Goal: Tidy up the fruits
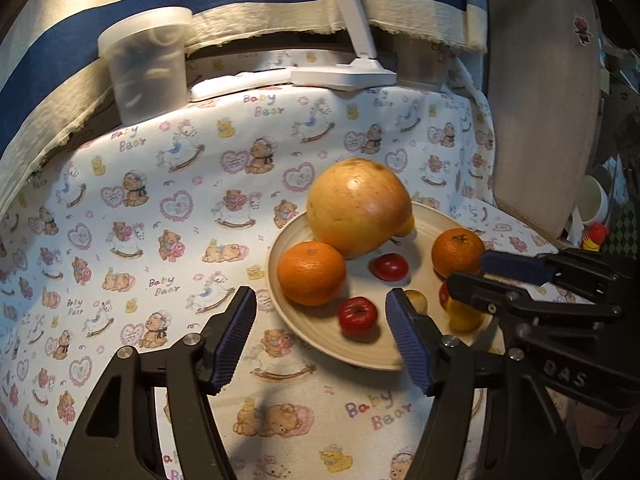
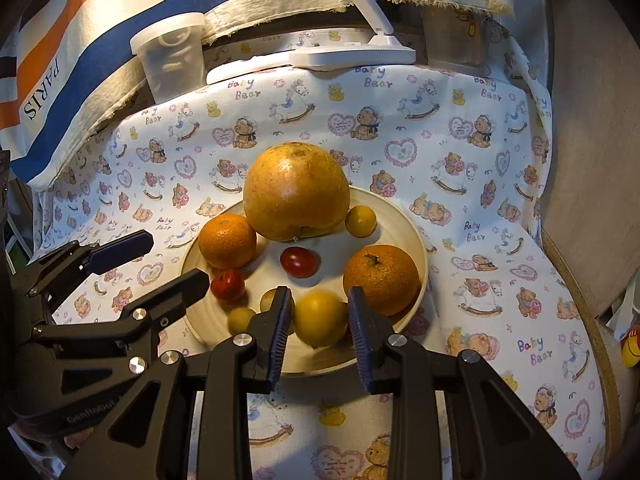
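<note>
fruit fills the shallow cream plate [image 2: 416,240] on the bear-print cloth covering the counter [image 2: 480,184]: a big yellow-orange pomelo [image 2: 296,190] at the back, two oranges, one at the left [image 2: 227,241] and one at the right [image 2: 381,279], a dark red round fruit [image 2: 299,262] in the middle, another red one [image 2: 227,285] near the left front rim, and several small yellow fruits.

the relation that matters is at the plate's near edge. the right gripper [image 2: 319,322] points down at the plate, and the round yellow fruit [image 2: 320,318] lies squarely between its blue-padded fingers [image 2: 280,320]. the jaws stand partly apart; the right pad shows a thin gap, while on the left i cannot tell whether it touches, so this reads as bracketing, not clamping. being round, the fruit has no long axis to line up with. the right-hand orange sits just behind the right finger, close enough to be nudged.

the left gripper [image 1: 322,326] hovers over the plate's left front rim with jaws wide apart and nothing held. the small red fruit [image 1: 358,314] lies just ahead between its fingers, the left orange [image 1: 311,273] beyond. for the yellow fruit, the right hand is clearly nearer.
</note>
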The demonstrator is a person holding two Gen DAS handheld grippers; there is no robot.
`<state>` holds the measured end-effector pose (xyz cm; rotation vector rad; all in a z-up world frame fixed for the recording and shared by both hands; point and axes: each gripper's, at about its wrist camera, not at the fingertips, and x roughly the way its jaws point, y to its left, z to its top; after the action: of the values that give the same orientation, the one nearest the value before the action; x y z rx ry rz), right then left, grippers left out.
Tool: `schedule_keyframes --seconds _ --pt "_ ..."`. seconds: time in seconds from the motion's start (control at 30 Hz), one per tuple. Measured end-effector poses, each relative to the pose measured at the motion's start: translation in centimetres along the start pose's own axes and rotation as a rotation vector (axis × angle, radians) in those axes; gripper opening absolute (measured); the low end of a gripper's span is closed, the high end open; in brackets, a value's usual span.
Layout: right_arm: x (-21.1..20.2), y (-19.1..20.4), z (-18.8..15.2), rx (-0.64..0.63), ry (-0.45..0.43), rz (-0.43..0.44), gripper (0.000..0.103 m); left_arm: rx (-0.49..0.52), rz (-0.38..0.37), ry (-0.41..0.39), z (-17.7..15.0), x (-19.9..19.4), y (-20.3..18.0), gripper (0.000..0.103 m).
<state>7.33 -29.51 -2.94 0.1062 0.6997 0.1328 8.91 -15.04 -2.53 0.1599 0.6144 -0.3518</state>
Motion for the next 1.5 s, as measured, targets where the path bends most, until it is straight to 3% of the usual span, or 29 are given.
schedule_keyframes --seconds 0.07,0.5,0.67,0.87,0.9,0.93,1.1,1.2,1.5 --pt "-0.4 -0.1 0.0 0.003 -0.025 -0.017 0.051 -0.01 0.009 -0.007 0.0 -0.1 0.3 0.066" --pt "-1.8 -0.2 0.5 0.004 -0.086 -0.033 0.052 -0.018 0.062 -0.125 0.6 -2.8 0.8 0.066" --pt "-3.8 0.0 0.5 -0.002 -0.178 -0.033 0.052 -0.048 0.059 -0.239 0.7 -5.5 1.3 0.07" --pt "-6.3 1.0 0.0 -0.023 -0.319 -0.028 0.066 -0.034 0.117 -0.372 -0.7 -8.5 2.2 0.098" --pt "-6.6 1.2 -0.1 -0.024 -0.343 -0.025 0.077 -0.039 0.127 -0.393 -1.0 -9.1 2.5 0.102" --pt "-7.0 1.3 -0.2 -0.02 -0.369 -0.027 0.087 -0.047 0.134 -0.411 -1.3 -9.6 2.8 0.102" --pt "-8.5 1.7 -0.8 -0.013 -0.474 -0.041 0.09 -0.064 0.143 -0.444 -2.0 -11.0 4.1 0.102" --pt "-8.7 1.8 -1.1 -0.005 -0.505 -0.047 0.103 -0.059 0.17 -0.469 -2.6 -11.4 4.5 0.102" --pt "-7.6 2.7 -1.7 -0.055 -0.5 -0.082 0.103 -0.06 0.18 -0.495 -3.7 -11.5 4.9 0.102"
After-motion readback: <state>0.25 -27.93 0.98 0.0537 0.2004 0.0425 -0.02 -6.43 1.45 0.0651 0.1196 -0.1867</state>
